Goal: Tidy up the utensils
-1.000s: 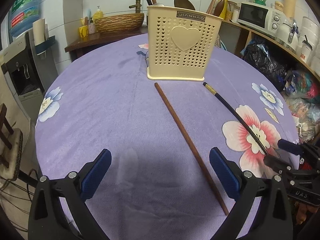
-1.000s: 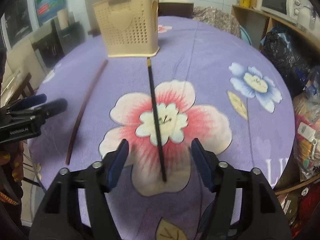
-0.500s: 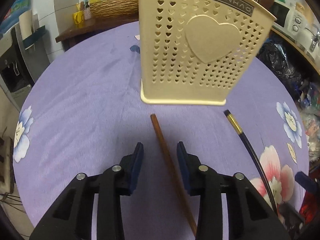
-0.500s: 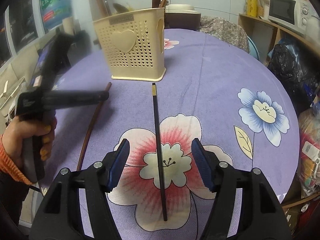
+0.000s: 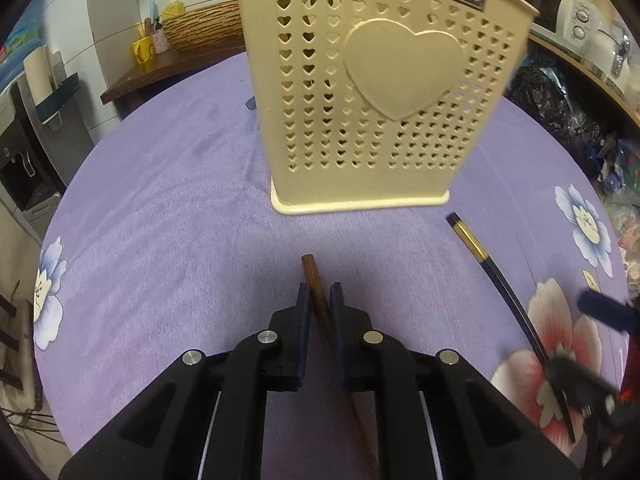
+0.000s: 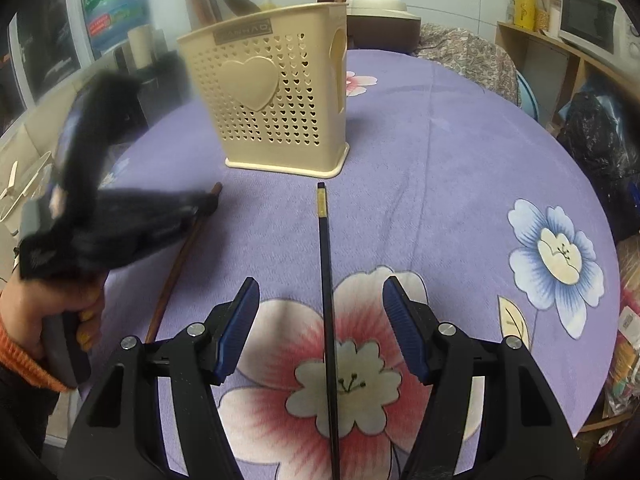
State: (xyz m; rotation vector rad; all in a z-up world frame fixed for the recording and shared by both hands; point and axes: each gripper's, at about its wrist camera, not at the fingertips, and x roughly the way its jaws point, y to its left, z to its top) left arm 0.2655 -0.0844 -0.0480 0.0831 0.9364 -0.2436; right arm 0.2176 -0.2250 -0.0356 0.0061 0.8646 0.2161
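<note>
L hand-held gripper [image 5: 319, 298] pinched brown chopstick [image 5: 311, 276] near tip, axis fwd toward holder [image 5: 376, 128]; R hand-held gripper [image 6: 322, 306] spread, straddling black chopstick [image 6: 325, 264].

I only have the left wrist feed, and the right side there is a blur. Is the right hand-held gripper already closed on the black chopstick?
Observer: No. The right hand-held gripper is open, its fingers either side of the black chopstick, not touching it.
Operator: Which part does it straddle?
Observer: Mid-shaft; the gold-banded end points at the cream utensil holder.
Operator: Does that end touch the holder?
Observer: No, purple tablecloth shows between them.
</note>
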